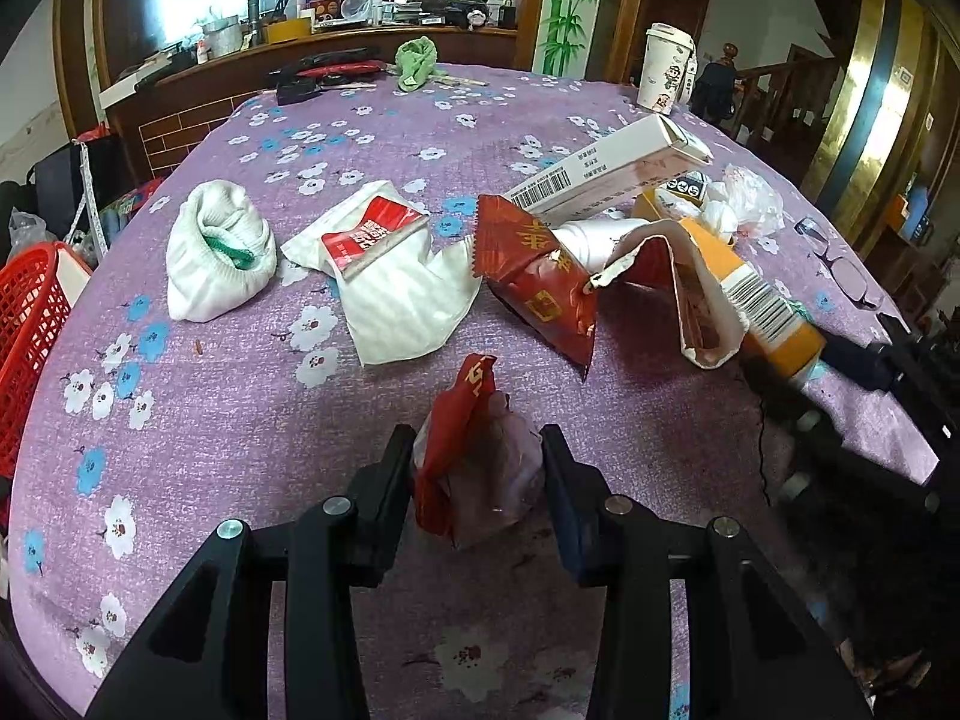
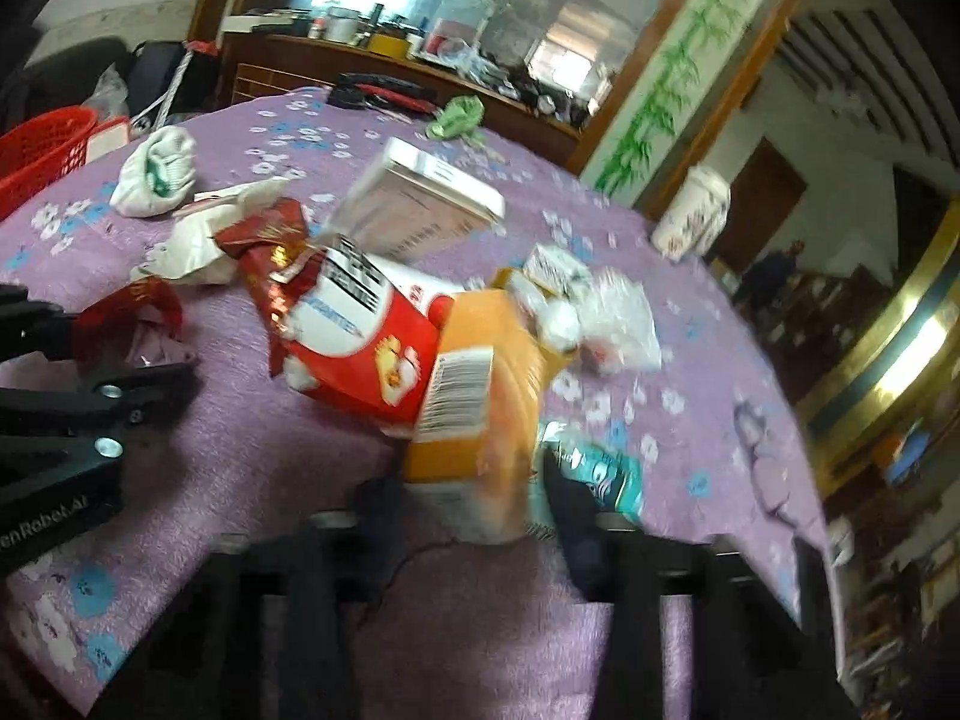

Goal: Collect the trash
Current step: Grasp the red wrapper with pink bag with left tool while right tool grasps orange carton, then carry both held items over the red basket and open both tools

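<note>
Tablecloth (image 1: 252, 420): a purple, nubbly fabric printed with white and blue blossoms is covering the whole table and carrying all the litter.
Red basket (image 1: 27, 324): an openwork plastic mesh is standing at the table's left edge.
White long carton (image 1: 606, 171): a flat rectangular cardboard box with a barcode is lying tilted on top of the heap.
Orange carton (image 2: 474, 402): a smooth cardboard box with a barcode label is sitting between the right gripper's fingers, its far end leaning into the pile.
Red foil bag (image 1: 540, 294): a glossy, crinkled, torn-open packet with a silvery lining is lying in the middle of the heap, touching the orange carton.
White plastic bag (image 1: 396, 294): a soft, creased film is lying flat with a small red-and-white packet on it.
White knitted bundle (image 1: 216, 252): a ribbed, rounded cloth with green inside is sitting left of the bag.
Paper cup (image 1: 663, 69): a tall printed cylinder with a lid is standing upright at the far edge.
Left gripper (image 1: 477, 468): its black jaws are squeezing a crumpled red wrapper (image 1: 462, 444) with pale film, held just above the cloth.
Right gripper (image 2: 474, 504): blurred; its jaws are standing narrow against the orange carton's sides, clamping it.
</note>
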The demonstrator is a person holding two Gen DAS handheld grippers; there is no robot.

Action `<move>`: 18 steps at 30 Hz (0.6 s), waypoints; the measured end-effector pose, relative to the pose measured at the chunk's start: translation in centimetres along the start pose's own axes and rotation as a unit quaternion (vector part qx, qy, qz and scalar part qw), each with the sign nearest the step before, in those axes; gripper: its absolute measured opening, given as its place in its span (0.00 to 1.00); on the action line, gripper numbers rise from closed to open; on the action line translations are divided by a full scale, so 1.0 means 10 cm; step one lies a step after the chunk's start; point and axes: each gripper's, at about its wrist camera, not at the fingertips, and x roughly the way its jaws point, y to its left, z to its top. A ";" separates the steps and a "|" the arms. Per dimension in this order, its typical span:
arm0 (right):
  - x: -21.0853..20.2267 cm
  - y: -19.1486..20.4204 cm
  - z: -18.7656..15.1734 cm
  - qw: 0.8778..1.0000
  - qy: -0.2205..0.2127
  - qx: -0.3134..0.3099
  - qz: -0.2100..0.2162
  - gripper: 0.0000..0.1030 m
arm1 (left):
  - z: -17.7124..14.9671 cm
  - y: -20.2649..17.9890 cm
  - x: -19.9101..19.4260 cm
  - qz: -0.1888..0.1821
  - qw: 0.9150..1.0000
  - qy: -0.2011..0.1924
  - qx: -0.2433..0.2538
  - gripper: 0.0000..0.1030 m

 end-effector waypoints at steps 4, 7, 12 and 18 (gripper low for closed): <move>-0.08 -0.25 -0.08 0.998 -0.011 0.053 0.028 0.24 | 0.00 -0.01 0.01 0.001 1.000 -0.002 0.001 0.39; -0.12 -0.44 -0.13 0.993 -0.021 0.096 0.061 0.23 | 0.00 -0.01 0.01 0.003 1.000 -0.003 0.001 0.39; -0.10 -0.66 -0.20 0.978 -0.019 0.159 0.136 0.23 | 0.00 0.00 -0.02 0.002 1.000 -0.007 -0.003 0.39; -0.24 -0.74 -0.17 0.971 -0.039 0.180 0.155 0.23 | 0.02 0.01 -0.12 0.004 1.000 -0.018 -0.005 0.39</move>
